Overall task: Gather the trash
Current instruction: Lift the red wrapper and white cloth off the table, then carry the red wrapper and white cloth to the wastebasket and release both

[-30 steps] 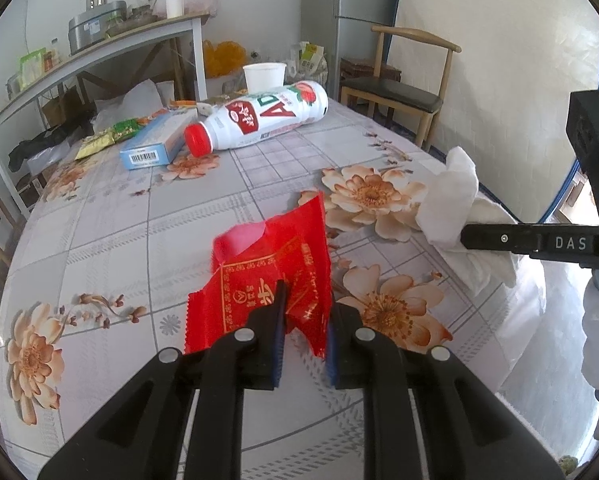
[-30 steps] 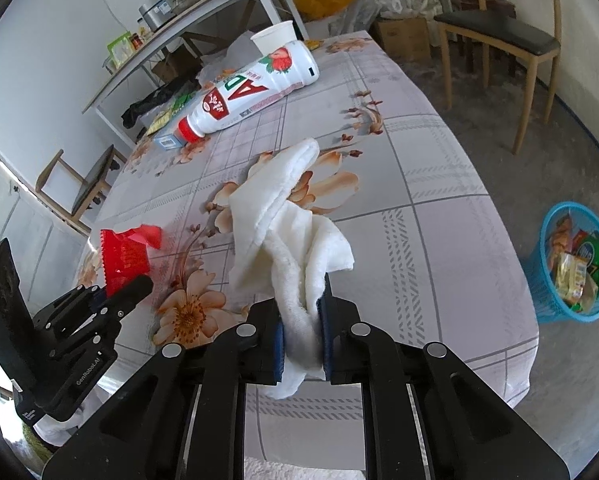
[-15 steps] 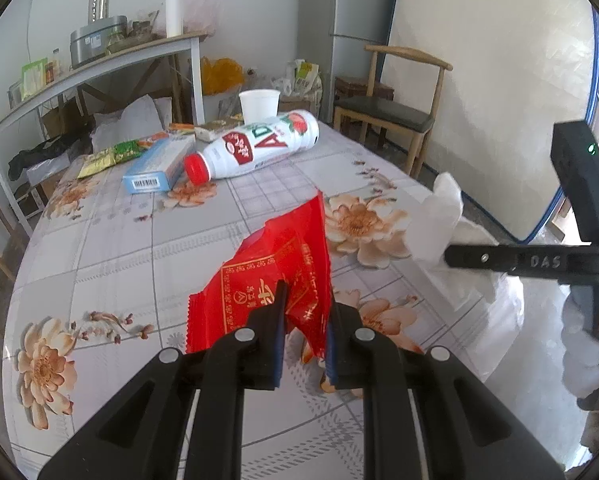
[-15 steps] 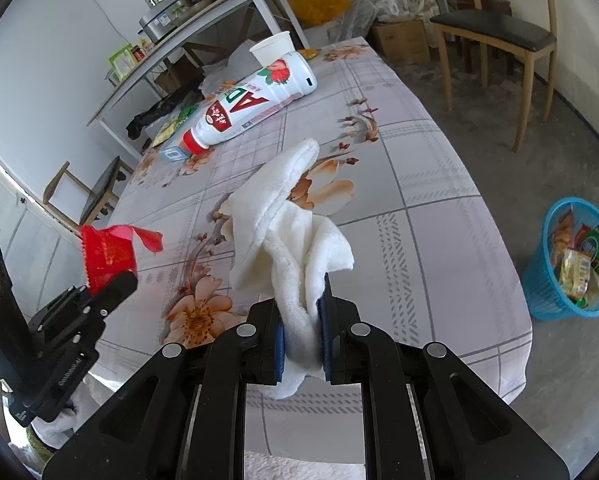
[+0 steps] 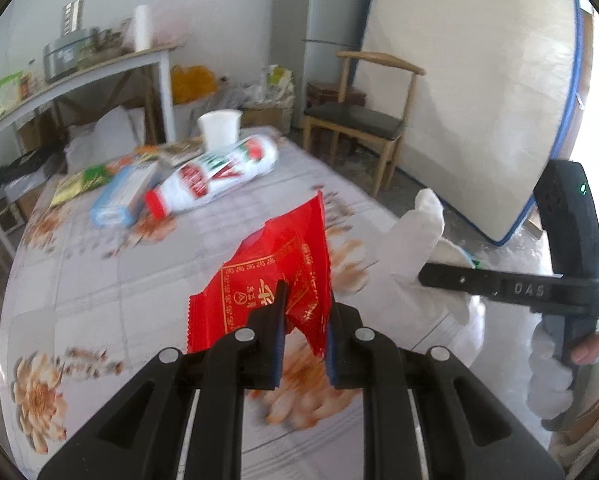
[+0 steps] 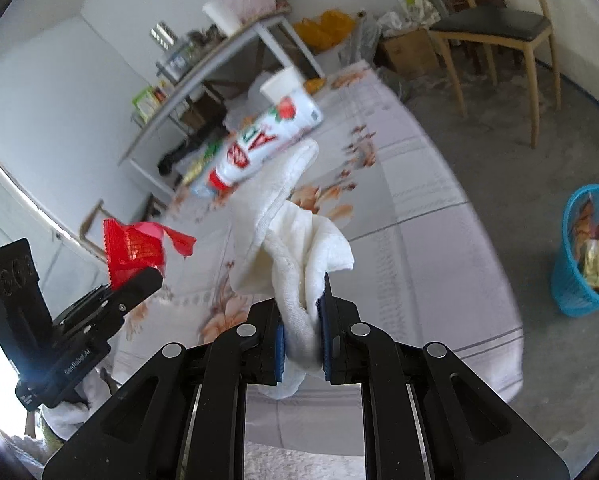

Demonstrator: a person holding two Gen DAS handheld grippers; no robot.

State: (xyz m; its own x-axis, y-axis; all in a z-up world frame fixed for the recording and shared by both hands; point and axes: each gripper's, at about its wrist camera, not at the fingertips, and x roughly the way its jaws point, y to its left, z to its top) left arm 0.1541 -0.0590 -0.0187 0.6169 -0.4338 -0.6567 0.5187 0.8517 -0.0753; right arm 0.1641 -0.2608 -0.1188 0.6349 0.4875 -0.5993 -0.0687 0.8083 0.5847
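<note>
My left gripper (image 5: pixel 304 312) is shut on a red snack wrapper (image 5: pixel 267 276), held up above the flowered table (image 5: pixel 99 280). In the right wrist view the same red wrapper (image 6: pixel 133 244) sticks up from the left gripper (image 6: pixel 139 280) at the left. My right gripper (image 6: pixel 301 320) is shut on a crumpled white cloth (image 6: pixel 287 232) that stands up from its pads. From the left wrist, that white cloth (image 5: pixel 415 248) shows at the right in the right gripper (image 5: pixel 431 276), held by a gloved hand (image 5: pixel 555 368).
A white bottle with a red cap (image 5: pixel 215 176) lies at the table's far end beside a blue box (image 5: pixel 119 196), a white cup (image 5: pixel 219 128) and green packets. A blue basket (image 6: pixel 587 252) full of wrappers stands on the floor to the right. A wooden chair (image 5: pixel 363 120) stands beyond the table.
Both grippers have lifted their loads higher off the table. The red wrapper rose with the left gripper. The right gripper swung its view left, and the basket slid toward the right edge.
</note>
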